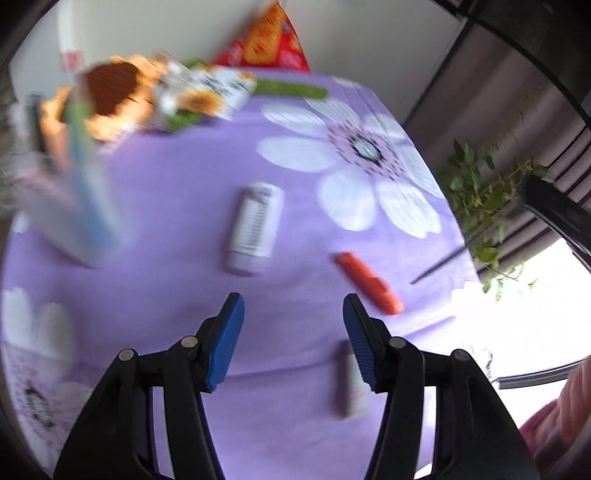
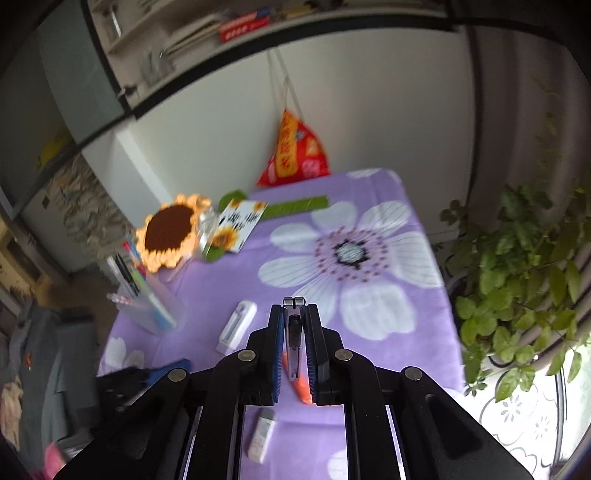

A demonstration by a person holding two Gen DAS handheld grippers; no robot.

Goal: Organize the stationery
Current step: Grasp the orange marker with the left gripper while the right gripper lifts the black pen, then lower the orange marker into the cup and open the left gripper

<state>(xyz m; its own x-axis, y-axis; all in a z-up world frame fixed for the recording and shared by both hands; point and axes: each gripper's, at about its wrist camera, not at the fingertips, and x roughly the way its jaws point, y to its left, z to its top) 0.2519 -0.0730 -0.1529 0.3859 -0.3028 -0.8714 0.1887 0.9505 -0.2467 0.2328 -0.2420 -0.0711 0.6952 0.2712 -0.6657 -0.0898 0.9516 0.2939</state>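
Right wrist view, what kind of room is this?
Probably a room in a home: a table under a purple flowered cloth, a wall shelf with books, and a leafy houseplant beside a bright window.

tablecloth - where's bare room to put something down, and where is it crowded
Freest: the far right of the purple tablecloth over the big flower print, between the green ruler and the orange marker. A smaller bare strip lies between the clear pen holder and the white correction tape. The far left corner is crowded: sunflower, card, pens.
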